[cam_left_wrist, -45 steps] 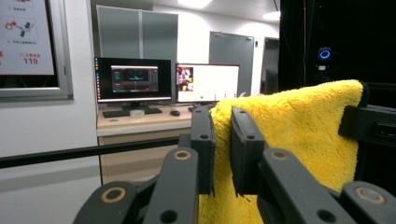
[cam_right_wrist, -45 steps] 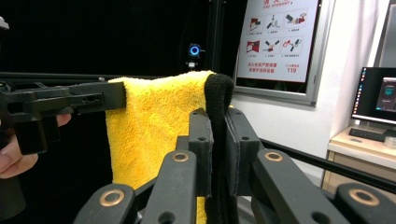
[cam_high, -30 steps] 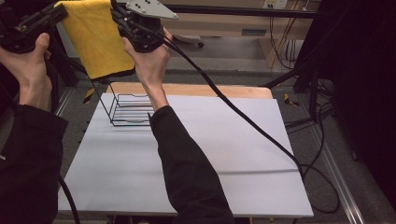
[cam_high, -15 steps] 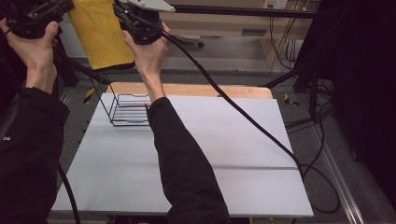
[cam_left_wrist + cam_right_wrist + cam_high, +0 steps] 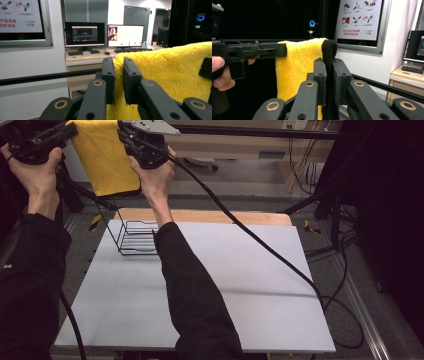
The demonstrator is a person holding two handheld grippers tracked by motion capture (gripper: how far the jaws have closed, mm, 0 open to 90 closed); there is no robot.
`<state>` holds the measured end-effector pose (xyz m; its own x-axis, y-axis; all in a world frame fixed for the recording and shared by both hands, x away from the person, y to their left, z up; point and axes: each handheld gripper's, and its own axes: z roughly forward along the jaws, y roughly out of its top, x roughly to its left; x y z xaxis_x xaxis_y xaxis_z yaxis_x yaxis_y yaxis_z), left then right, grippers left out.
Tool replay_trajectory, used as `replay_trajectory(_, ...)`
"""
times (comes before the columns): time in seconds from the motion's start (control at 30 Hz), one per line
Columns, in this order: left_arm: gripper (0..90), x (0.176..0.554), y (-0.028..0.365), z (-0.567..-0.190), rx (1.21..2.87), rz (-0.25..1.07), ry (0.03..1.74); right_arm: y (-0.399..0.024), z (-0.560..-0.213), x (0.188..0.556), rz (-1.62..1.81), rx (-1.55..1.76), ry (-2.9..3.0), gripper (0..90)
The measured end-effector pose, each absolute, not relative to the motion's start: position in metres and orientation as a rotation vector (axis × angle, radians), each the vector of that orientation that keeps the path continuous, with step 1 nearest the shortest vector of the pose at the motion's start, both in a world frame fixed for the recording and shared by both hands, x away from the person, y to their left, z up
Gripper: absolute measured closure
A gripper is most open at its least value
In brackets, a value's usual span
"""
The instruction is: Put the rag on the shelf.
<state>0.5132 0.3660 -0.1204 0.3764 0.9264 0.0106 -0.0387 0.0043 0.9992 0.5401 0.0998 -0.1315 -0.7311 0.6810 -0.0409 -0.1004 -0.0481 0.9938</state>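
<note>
Both grippers, left gripper [image 5: 70, 131] and right gripper [image 5: 125, 137], pinch the top corners of a yellow towel [image 5: 105, 160], holding it spread above the wire rack [image 5: 137, 237]

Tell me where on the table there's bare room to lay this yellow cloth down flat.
The white table sheet is bare from the wire rack across to its right edge, and along the near edge. Only the far-left corner is crowded, by the rack. The right forearm crosses the left-centre. Both grippers, left and right, hold the yellow cloth up beyond the table.

Fluffy yellow towel [image 5: 104, 160], hanging flat, held high by top corners
</note>
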Motion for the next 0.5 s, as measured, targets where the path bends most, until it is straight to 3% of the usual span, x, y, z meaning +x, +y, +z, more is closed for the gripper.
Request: replay_trajectory(0.5,80.7,0.516,0.345,-0.151,1.418,0.888,0.847,0.073,-0.165,0.542,1.794,0.678,1.717,82.5)
